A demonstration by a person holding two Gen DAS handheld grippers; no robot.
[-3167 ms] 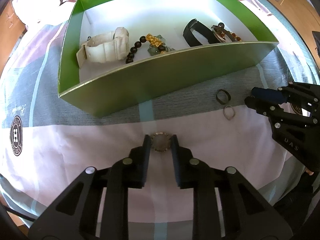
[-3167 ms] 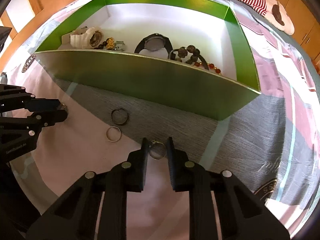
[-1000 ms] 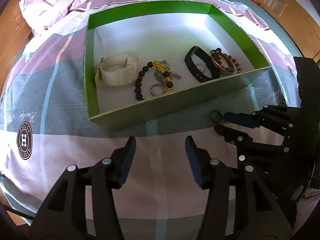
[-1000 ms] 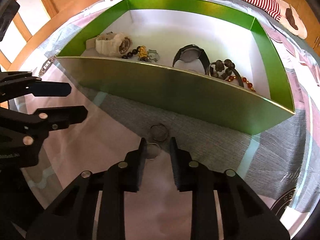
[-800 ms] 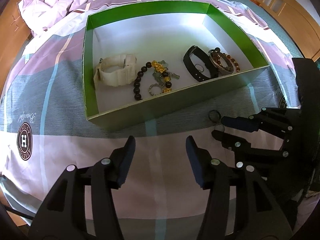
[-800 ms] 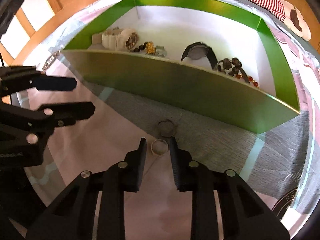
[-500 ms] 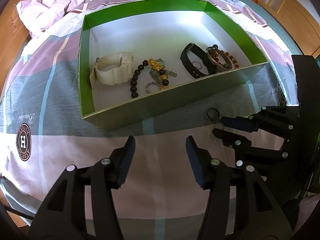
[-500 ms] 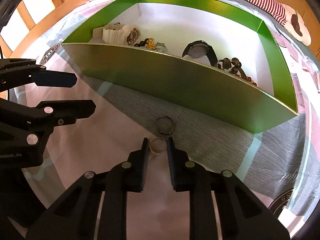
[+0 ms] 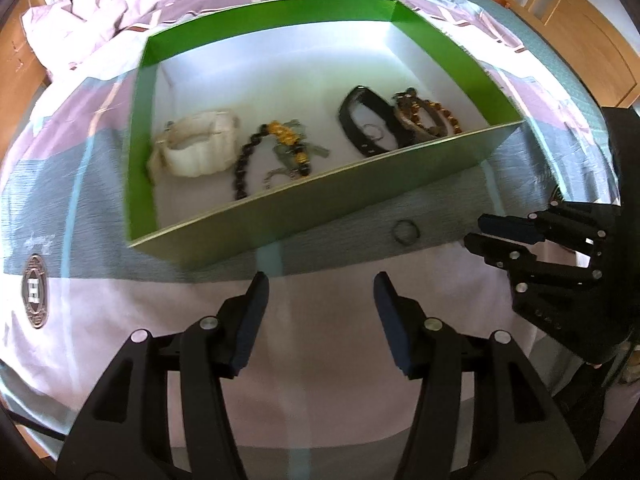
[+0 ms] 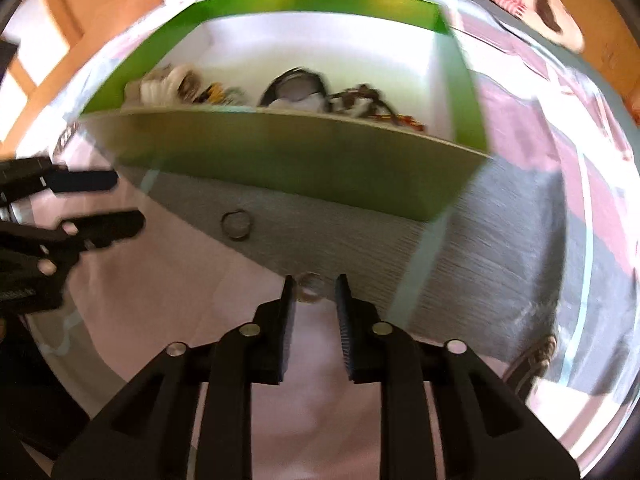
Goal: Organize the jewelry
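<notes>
A green box (image 9: 360, 196) with a white floor lies on the bed and holds a white watch (image 9: 196, 150), a black-and-gold bead bracelet (image 9: 280, 146), a black watch (image 9: 360, 124) and a brown bead bracelet (image 9: 424, 116). A dark ring (image 9: 405, 232) lies on the bedspread in front of the box; it also shows in the right wrist view (image 10: 237, 225). My right gripper (image 10: 314, 288) is shut on a silver ring (image 10: 312, 286), lifted off the cloth. My left gripper (image 9: 320, 292) is open and empty, in front of the box.
The bed carries a patchwork cover of pink and grey with a round logo (image 9: 35, 296). A crumpled duvet (image 9: 132, 4) lies behind the box. Wooden furniture (image 9: 576, 24) stands at the far right.
My right gripper closed on the silver ring and lifted it, moving right, away from the dark ring. The left gripper stayed open and shifted slightly.
</notes>
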